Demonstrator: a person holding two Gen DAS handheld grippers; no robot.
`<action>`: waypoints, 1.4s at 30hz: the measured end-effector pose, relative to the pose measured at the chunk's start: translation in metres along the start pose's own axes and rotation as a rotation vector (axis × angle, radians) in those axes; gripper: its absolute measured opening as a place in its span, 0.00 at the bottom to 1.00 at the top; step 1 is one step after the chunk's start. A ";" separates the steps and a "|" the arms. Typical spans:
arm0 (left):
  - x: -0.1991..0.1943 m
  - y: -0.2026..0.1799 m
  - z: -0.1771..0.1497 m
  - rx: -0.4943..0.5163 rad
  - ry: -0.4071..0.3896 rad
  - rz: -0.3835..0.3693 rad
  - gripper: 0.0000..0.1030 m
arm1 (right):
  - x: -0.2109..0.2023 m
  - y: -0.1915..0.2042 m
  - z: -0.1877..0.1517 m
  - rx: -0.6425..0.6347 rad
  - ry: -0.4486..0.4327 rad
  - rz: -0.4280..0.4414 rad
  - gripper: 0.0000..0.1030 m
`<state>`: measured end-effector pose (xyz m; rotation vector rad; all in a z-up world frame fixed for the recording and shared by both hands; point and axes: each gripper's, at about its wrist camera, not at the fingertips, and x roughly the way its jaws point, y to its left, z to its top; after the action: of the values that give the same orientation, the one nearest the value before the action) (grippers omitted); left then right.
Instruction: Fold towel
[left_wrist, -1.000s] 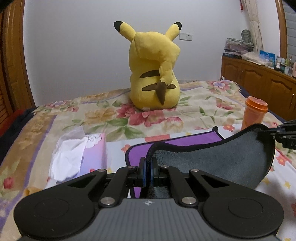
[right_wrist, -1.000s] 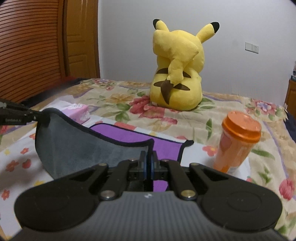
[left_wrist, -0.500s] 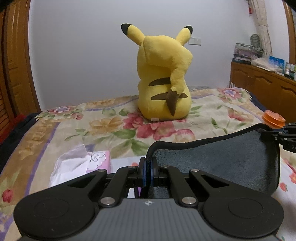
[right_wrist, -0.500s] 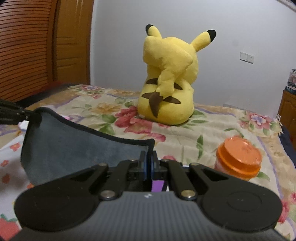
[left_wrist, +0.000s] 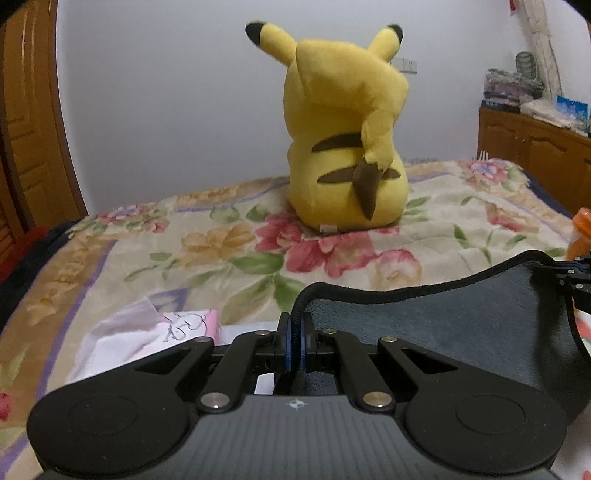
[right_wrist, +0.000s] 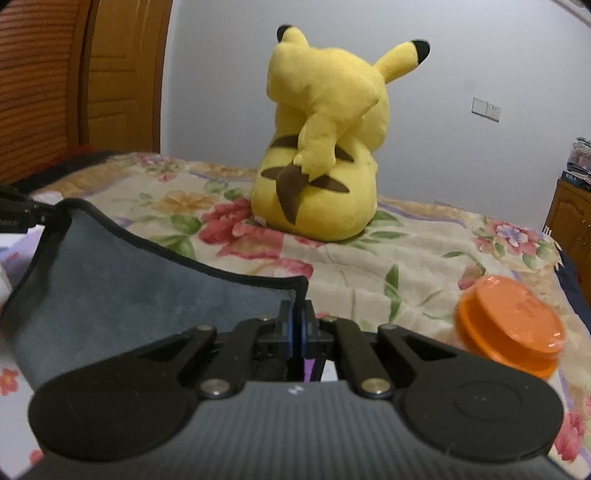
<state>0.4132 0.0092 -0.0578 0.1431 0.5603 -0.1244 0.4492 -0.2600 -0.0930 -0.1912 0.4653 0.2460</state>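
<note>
**Towel held taut by two corners above the bed**

The towel (left_wrist: 443, 325) is held off the bed (left_wrist: 221, 251), stretched between the two grippers so that its edge can be carried over for a fold; this purpose is judged, not observed. The left gripper (left_wrist: 294, 341) is closed tight on one black-bound corner, the cloth extending to its right. The right gripper (right_wrist: 296, 332) is likewise clamped on the opposite corner, the cloth extending to its left. A slight sag is noted between them. A plush toy (right_wrist: 325, 147) is seated well ahead; an orange cup (right_wrist: 509, 325) is noted just right of the right gripper.
</note>
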 end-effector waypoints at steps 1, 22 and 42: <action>0.006 0.000 -0.002 -0.001 0.010 0.001 0.07 | 0.005 0.000 -0.002 0.000 0.009 -0.004 0.05; 0.039 -0.007 -0.025 -0.025 0.090 -0.003 0.32 | 0.037 -0.003 -0.031 0.046 0.090 0.005 0.14; -0.074 -0.017 -0.007 0.001 0.038 -0.014 0.83 | -0.058 0.006 -0.011 0.121 0.048 0.033 0.54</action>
<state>0.3446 -0.0001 -0.0254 0.1429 0.5987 -0.1356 0.3930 -0.2683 -0.0767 -0.0709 0.5294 0.2449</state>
